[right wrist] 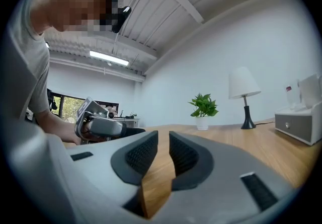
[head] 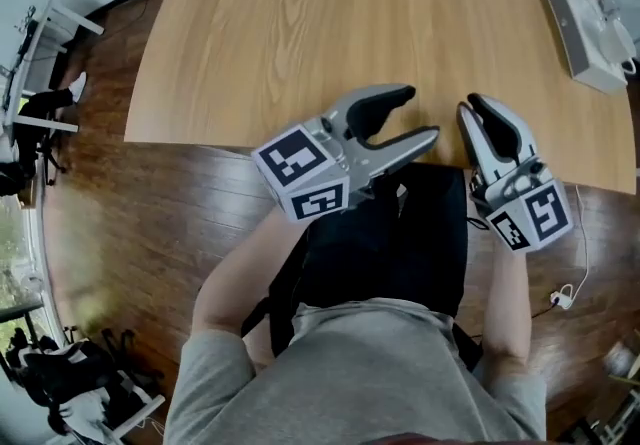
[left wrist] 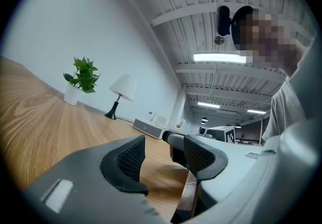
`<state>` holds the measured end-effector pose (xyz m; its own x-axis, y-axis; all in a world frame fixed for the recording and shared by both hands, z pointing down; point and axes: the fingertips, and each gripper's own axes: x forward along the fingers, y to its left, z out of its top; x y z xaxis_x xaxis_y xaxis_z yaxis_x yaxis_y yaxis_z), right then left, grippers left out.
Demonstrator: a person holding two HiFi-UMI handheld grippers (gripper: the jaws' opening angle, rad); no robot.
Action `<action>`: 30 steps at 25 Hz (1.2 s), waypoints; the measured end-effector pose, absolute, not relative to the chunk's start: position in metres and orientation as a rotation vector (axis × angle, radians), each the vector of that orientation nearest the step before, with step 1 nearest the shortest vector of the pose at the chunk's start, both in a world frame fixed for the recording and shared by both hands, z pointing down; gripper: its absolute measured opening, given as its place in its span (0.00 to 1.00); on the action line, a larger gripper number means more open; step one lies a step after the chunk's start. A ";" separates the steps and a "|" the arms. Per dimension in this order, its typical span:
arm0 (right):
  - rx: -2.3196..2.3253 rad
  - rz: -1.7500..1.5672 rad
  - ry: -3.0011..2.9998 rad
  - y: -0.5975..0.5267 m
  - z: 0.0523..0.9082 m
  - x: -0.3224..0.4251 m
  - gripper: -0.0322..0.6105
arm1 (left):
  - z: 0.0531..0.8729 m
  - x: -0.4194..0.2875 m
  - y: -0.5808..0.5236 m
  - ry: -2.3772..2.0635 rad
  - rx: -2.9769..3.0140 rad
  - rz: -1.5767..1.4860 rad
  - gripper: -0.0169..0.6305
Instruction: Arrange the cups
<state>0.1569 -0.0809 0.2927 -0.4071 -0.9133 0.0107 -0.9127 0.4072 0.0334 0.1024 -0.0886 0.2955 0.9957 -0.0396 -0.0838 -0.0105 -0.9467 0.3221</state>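
No cup shows in any view. Both grippers hover at the near edge of the wooden table (head: 330, 13), pointing across it. My left gripper (head: 418, 116) stands open with nothing between its jaws. In the left gripper view the left gripper (left wrist: 158, 140) frames bare tabletop and the tip of the other gripper. My right gripper (head: 473, 108) sits just to its right with the jaws drawn together on nothing. The right gripper view shows the right gripper (right wrist: 163, 137) with only a thin slit between its pads, and the left gripper (right wrist: 98, 125) beside it.
A white box-shaped device (head: 590, 28) with a cable lies at the table's far right. A potted plant (left wrist: 80, 79) and a table lamp (left wrist: 121, 92) stand at the far end. Wooden floor and the person's lap lie below the table edge.
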 end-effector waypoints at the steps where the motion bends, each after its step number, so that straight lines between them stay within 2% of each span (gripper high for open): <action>1: 1.692 -0.033 -2.614 -0.081 0.293 0.155 0.15 | 0.296 0.101 -0.088 -0.037 2.819 -0.118 0.39; 20: 1.726 0.001 -2.627 -0.074 0.303 0.170 0.15 | 0.305 0.109 -0.085 -0.040 2.820 -0.087 0.39; 30: 1.727 0.019 -2.625 -0.072 0.304 0.170 0.15 | 0.299 0.101 -0.099 -0.053 2.688 -0.179 0.39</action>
<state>0.1699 -0.0724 0.3041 -0.3955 -0.9184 0.0062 -0.9184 0.3955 -0.0104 0.1008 -0.0993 0.2992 0.9909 -0.0663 -0.1172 -0.0089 -0.9008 0.4342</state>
